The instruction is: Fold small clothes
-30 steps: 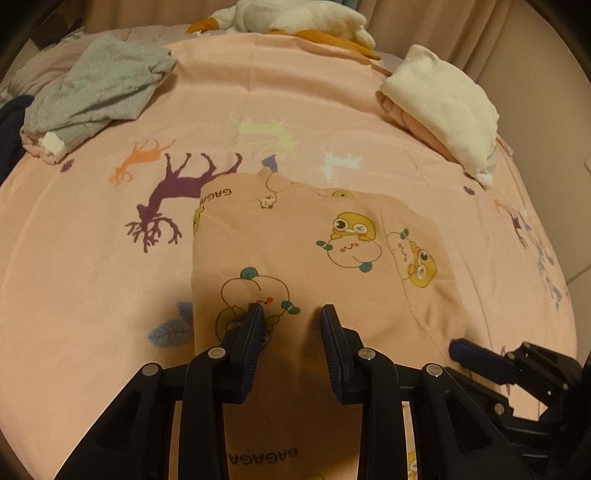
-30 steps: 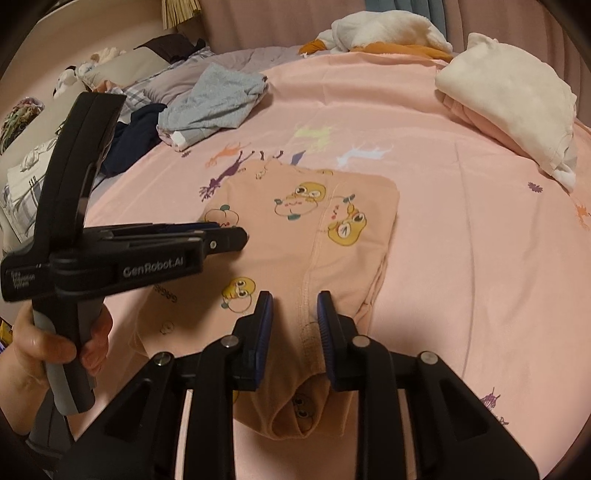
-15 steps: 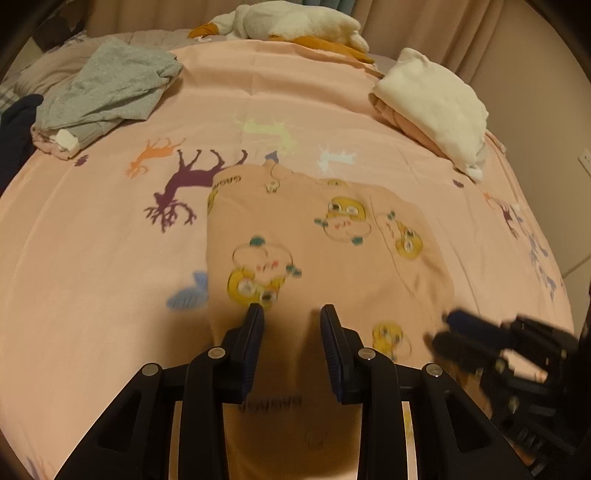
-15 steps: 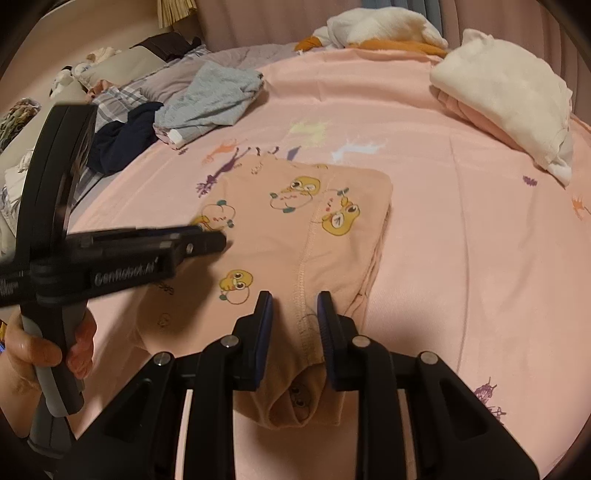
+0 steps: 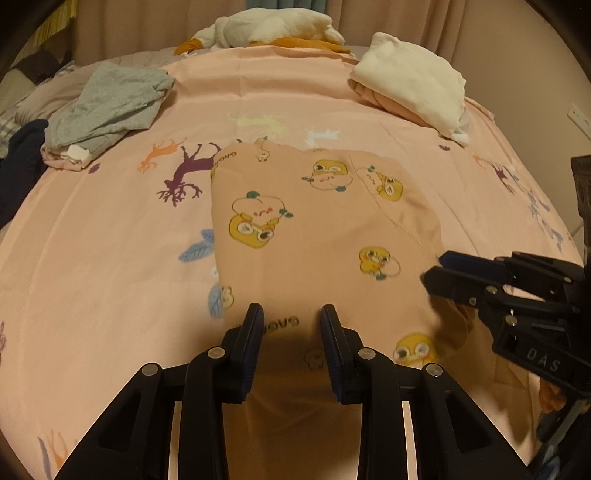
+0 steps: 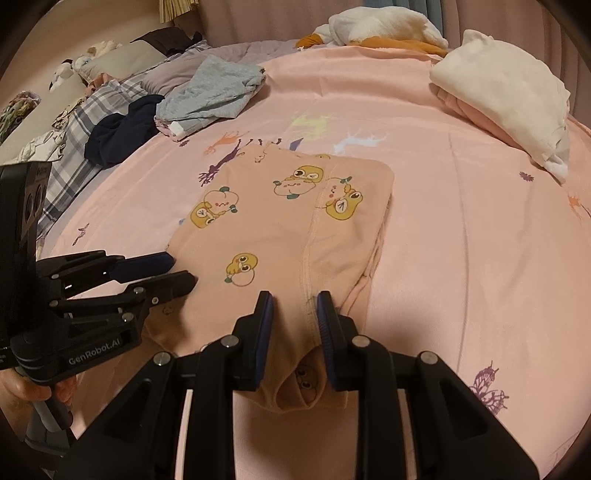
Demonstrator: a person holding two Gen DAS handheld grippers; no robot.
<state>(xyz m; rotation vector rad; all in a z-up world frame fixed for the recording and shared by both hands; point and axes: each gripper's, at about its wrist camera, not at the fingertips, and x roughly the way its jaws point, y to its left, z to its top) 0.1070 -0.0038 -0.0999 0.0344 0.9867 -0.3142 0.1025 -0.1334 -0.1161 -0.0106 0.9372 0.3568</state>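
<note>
A small peach garment [image 5: 317,236] with yellow cartoon prints lies folded lengthwise on the pink bed sheet [image 5: 110,258]; it also shows in the right wrist view [image 6: 280,229]. My left gripper [image 5: 291,314] is open over the garment's near left edge, empty. My right gripper [image 6: 294,299] is open over the near end, astride a seam, holding nothing. The right gripper shows in the left wrist view [image 5: 436,269], and the left gripper in the right wrist view [image 6: 181,269].
A grey garment [image 5: 110,107] lies far left beside dark clothes [image 5: 18,173]. A folded white and pink stack [image 5: 413,85] lies far right. A white and orange pile [image 5: 273,29] sits at the back. Pillows and plaid bedding [image 6: 74,125] lie left.
Both grippers have drawn back toward the garment's near end. More of the garment shows ahead of the fingers. The garment stays flat.
</note>
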